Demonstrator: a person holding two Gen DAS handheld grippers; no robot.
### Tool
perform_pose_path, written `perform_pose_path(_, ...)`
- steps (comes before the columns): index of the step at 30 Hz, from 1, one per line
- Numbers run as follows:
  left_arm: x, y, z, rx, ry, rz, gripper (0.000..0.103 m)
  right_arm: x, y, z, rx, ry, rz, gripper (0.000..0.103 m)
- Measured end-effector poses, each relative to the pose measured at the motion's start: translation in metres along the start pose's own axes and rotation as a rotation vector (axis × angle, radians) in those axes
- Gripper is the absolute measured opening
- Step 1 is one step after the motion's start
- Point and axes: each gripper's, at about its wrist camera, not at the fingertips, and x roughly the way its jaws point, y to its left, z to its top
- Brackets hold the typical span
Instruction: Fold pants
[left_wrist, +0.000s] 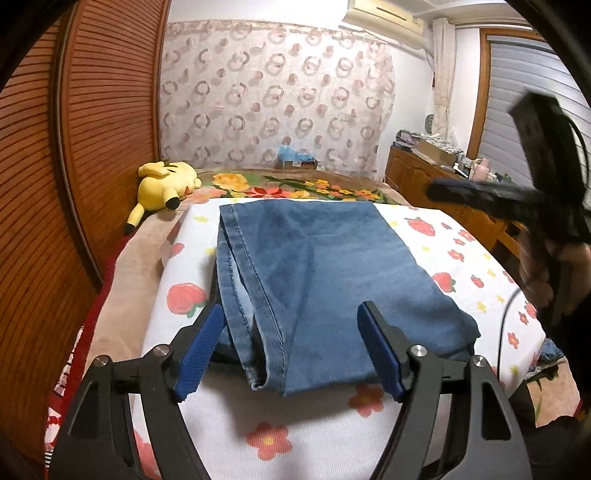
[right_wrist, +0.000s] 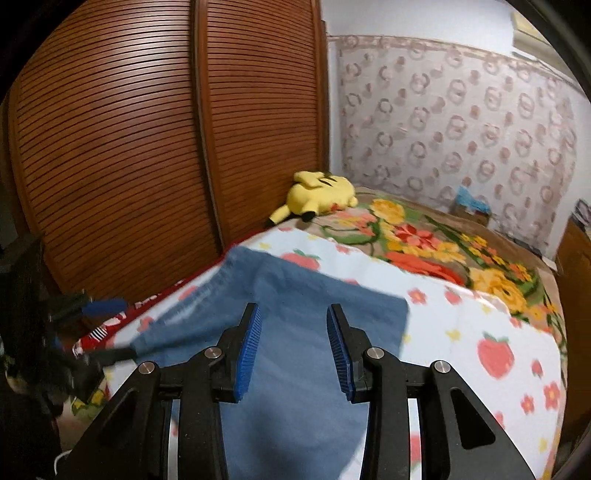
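the pants lie folded on the bed, long axis running from the near edge toward the far end. the left gripper, fingers apart, straddles their near end; the right gripper, also apart, hovers above, holding nothing.

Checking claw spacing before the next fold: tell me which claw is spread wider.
The left claw: its blue pads straddle the jeans, while the right claw gapes narrower.
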Motion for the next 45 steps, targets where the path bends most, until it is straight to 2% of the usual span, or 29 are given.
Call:
perform_pose_path(3,0.008,0.001,0.001,0.003,0.017,-0.005,0.069,-0.010,0.000,-0.013,0.017,0.012,-0.024,0.038)
perform_pose_path(5,0.017,0.003,0.001,0.003,0.035,-0.005,0.057,-0.012,0.001,-0.022,0.030,0.020,-0.037,0.038)
perform_pose_path(6,0.022,0.004,0.001,0.002,0.051,-0.001,0.054,-0.013,0.000,-0.024,0.036,0.025,-0.043,0.038)
perform_pose_path(8,0.034,0.006,0.000,0.001,0.080,0.004,0.041,-0.013,0.000,-0.028,0.049,0.034,-0.049,0.038)
perform_pose_path(11,0.052,0.013,-0.006,-0.007,0.131,0.028,0.032,-0.009,0.001,-0.031,0.069,0.049,-0.048,0.038)
perform_pose_path(14,0.063,0.023,-0.012,-0.029,0.168,0.090,0.032,-0.008,0.001,-0.033,0.078,0.054,-0.047,0.038)
perform_pose_path(20,0.059,0.030,-0.013,-0.056,0.171,0.099,0.032,-0.012,0.000,-0.048,0.098,0.084,-0.032,0.038)
perform_pose_path(25,0.048,0.032,-0.002,-0.077,0.118,0.047,0.032,-0.010,-0.005,-0.054,0.111,0.105,-0.039,0.038)
perform_pose_path(30,0.054,0.031,0.018,-0.061,0.094,0.026,0.032,-0.003,-0.009,-0.057,0.127,0.120,-0.046,0.038)
perform_pose_path(33,0.071,0.032,0.024,-0.042,0.128,0.030,0.032,0.000,-0.009,-0.058,0.133,0.128,-0.041,0.038)
perform_pose_path(40,0.118,0.028,0.017,-0.006,0.274,0.040,0.032,0.004,-0.008,-0.061,0.106,0.129,-0.062,0.038)
perform_pose_path(45,0.120,0.030,0.016,-0.020,0.267,0.038,0.032,-0.001,-0.003,-0.067,0.100,0.117,-0.066,0.038)
